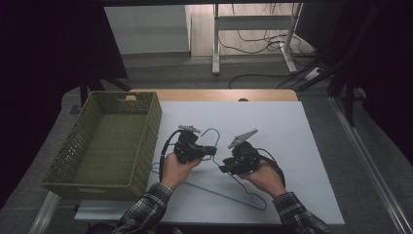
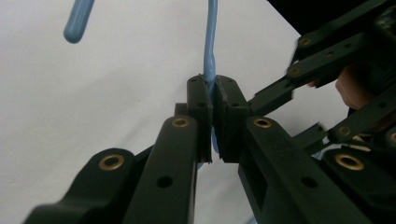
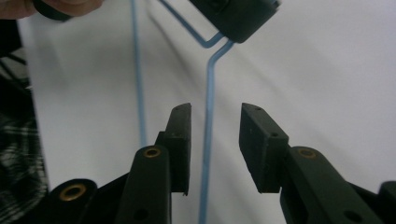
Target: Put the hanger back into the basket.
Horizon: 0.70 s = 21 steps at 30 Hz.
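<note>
Now two grippers, one blue wire hanger, one green basket.

Left gripper [image 2: 212,119] is clamped on the hanger [image 1: 243,191] near its hook; right gripper [image 3: 214,140] sits parted astride the wire. Hanger lies mid-table [image 1: 302,146], basket [image 1: 141,146] at left.

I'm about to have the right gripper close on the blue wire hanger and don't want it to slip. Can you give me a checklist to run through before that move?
1. Left gripper clamped on the hanger neck: ok, jaws shut on the blue wire just below the hook.
2. Right gripper open: ok, jaws stand apart.
3. Wire inside the right jaws' gap: ok, one wire run passes between them, nearer the left-hand jaw of that view.
4. Second wire run outside the jaws: ok, it lies to the left of them in the right gripper view.
5. Right jaws touching the wire: cannot tell.
6. Green basket out of the way: ok, it sits to the left, apart from both grippers.
</note>
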### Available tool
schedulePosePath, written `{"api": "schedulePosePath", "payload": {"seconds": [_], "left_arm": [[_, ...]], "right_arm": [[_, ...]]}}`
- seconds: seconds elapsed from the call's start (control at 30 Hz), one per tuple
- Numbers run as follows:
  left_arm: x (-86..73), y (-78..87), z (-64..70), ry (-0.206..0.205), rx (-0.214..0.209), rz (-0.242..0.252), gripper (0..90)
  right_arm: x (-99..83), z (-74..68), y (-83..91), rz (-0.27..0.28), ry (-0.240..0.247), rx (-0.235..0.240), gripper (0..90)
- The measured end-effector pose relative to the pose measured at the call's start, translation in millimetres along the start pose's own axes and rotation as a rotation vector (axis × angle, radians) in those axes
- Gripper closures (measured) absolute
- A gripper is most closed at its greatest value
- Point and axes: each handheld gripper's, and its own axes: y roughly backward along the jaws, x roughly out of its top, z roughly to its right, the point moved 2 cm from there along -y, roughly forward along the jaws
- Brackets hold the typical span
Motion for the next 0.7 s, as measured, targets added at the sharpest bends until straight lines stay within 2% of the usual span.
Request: {"api": "schedulePosePath", "payload": {"seconds": [0.03,0.13,0.17,0.27,0.43,0.53,0.57,0.63,0.7], "left_arm": [[-0.2,0.7,1.2,-0.007,0.002,0.001,86.0],[-2.3,3.1,5.4,-0.035,0.016,0.006,85.8],[-2.7,3.9,5.8,-0.044,0.015,0.009,85.3],[-2.8,10.0,6.8,-0.076,-0.001,0.015,82.2],[-1.4,28.9,16.0,-0.165,0.037,0.003,56.4],[-2.2,43.8,22.1,-0.225,0.06,-0.031,40.8],[-2.6,47.0,23.4,-0.237,0.065,-0.036,37.8],[-3.8,54.4,25.8,-0.259,0.043,-0.052,28.4],[-4.6,60.5,27.0,-0.272,0.049,-0.072,26.7]], "right_arm": [[0.9,-0.9,-4.3,-0.017,-0.002,0.008,64.2],[0.9,-2.4,-13.9,-0.063,-0.003,0.008,77.6],[1.0,-3.1,-15.1,-0.065,-0.01,0.046,85.1],[2.6,-5.5,-11.3,-0.065,-0.006,0.033,86.5],[6.5,-7.0,5.3,-0.011,0.031,0.023,86.7],[9.5,-9.1,15.2,-0.004,0.052,0.011,86.7],[10.9,-10.3,19.7,-0.003,0.065,0.011,86.7],[12.7,-12.6,26.7,-0.003,0.081,0.013,86.7],[13.9,-14.9,32.8,-0.006,0.098,0.02,86.7]]}}
